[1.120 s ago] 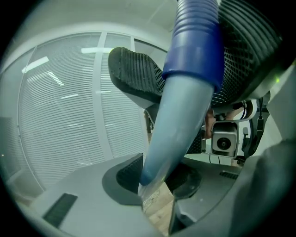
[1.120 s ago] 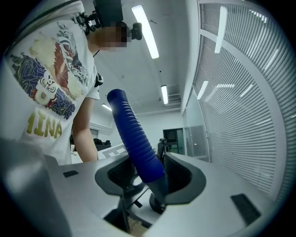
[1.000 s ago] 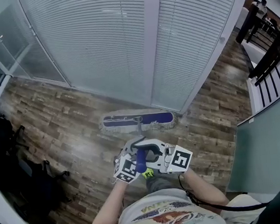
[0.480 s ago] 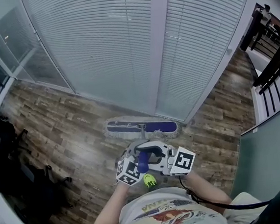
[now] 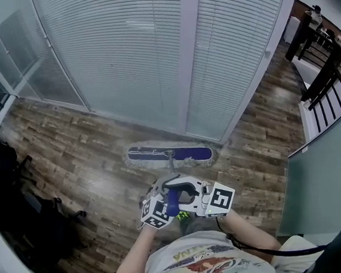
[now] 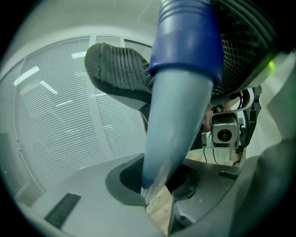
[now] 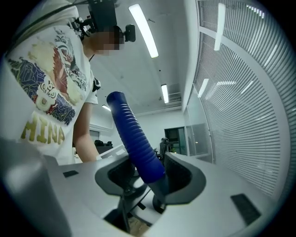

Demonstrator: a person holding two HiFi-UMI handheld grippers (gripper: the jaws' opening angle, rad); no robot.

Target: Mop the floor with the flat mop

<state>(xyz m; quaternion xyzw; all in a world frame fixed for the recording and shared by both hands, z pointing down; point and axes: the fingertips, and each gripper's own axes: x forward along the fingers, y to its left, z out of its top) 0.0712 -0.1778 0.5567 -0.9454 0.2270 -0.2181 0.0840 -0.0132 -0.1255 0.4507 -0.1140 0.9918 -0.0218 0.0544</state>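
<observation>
Mop head [image 5: 169, 156]: flat on the wood floor [image 5: 69, 148], right by the foot of the blind-covered glass wall [image 5: 121, 59], blue pad with a pale fringe.
Long axis: the head runs left to right across the person's front, roughly along the wall line.
Handle [image 5: 172, 200]: comes up from the middle of the head and back to the person's chest, with the blue ribbed grip at the top end.
Left hand-held gripper [image 6: 157, 180]: narrow, its jaws have just been closing, and they are clamped on the handle where the blue grip tapers into the pale shaft.
Right hand-held gripper [image 7: 150, 178]: set wider, jaws pressed on either side of the ribbed blue grip.
Spacing: the two sit almost touching on the handle, one from each side, marker cubes facing outward.
Which way it lies: the head is ahead of and below both grippers, towards the wall. The left one looks the lower on the pole, so it's the nearer to the head.
Next stroke, my guess: with the head already close to the wall, the free floor lies sideways and back towards the feet, so the pole has to be swung or drawn along that way.
</observation>
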